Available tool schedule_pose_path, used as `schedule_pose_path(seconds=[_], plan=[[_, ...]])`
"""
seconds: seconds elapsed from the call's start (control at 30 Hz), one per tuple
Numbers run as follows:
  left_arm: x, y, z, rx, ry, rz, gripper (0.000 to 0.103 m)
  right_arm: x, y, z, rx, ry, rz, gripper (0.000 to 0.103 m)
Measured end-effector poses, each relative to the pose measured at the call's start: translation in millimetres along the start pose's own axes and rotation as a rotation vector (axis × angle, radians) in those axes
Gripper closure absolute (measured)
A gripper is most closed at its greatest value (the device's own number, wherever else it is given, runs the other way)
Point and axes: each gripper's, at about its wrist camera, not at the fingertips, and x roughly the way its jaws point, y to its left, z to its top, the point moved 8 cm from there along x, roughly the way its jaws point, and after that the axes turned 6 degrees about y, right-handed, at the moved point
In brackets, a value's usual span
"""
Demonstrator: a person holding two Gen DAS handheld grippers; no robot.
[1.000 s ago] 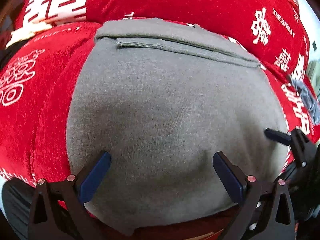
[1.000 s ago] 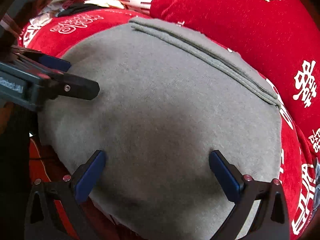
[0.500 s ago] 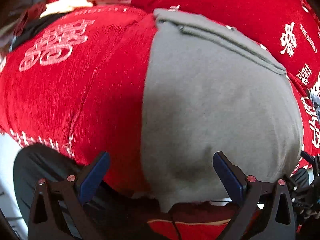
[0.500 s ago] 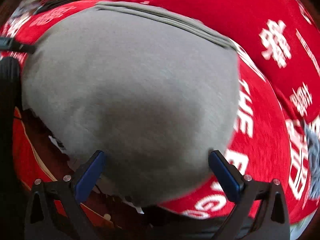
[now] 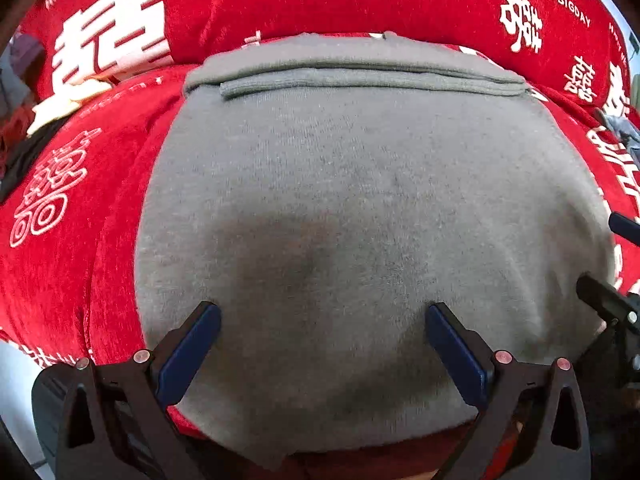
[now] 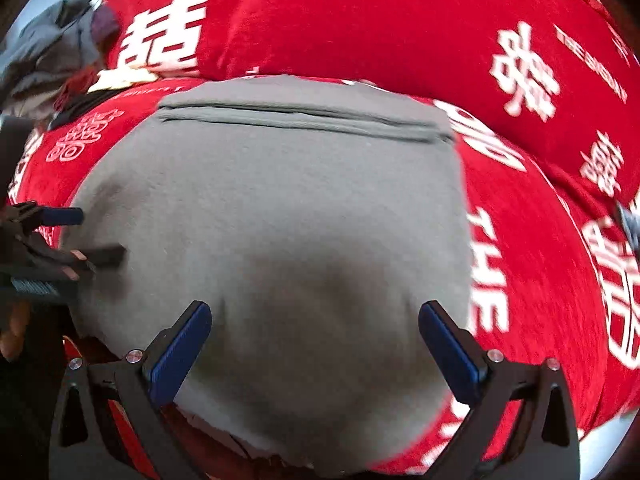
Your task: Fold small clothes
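Both views have swung back over the grey garment (image 5: 360, 208); each tool (image 5: 320, 344) (image 6: 314, 340) gapes empty above "THE BIGDAY" red cloth (image 5: 560, 0)

Bright, fisheye-warped frames; right view motion-blurred.

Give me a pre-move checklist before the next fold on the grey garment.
1. Left gripper open, nothing held: ok.
2. Right gripper open, nothing held: ok.
3. Grey garment flat on the red cover, no big wrinkles: ok.
4. Far edge layers lined up: ok.
5. Near edge within reach of the jaws: cannot tell, partly hidden.
6. Grippers apart from each other: ok.
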Motion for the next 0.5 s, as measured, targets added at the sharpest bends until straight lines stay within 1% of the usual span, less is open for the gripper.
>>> schedule_pose_path(seconds=[0.03, 0.1, 0.13, 0.17, 0.33, 0.5], plan=[[0, 0, -1, -0.001, -0.002, 0.000, 0.000, 5, 4, 0, -0.007, 0.012, -0.005, 0.000], [0, 2, -4, -0.007, 0.004, -0.015, 0.000, 22, 15, -8, -0.018, 0.091, -0.002, 0.000], [0, 2, -3, -0.005, 0.007, -0.017, 0.000, 26, 18, -12, -0.036, 0.098, -0.027, 0.000], [0, 0, -5, -0.002, 0.007, -0.016, 0.000, 23, 20, -12, -0.052, 0.068, -0.040, 0.000], [2, -4, -4, -0.003, 0.007, -0.013, 0.000, 19, 23, -29, -0.098, 0.083, -0.031, 0.000], [2, -2, -10, -0.003, 0.014, -0.016, 0.000, 20, 24, -39, -0.130, 0.105, -0.055, 0.000]])
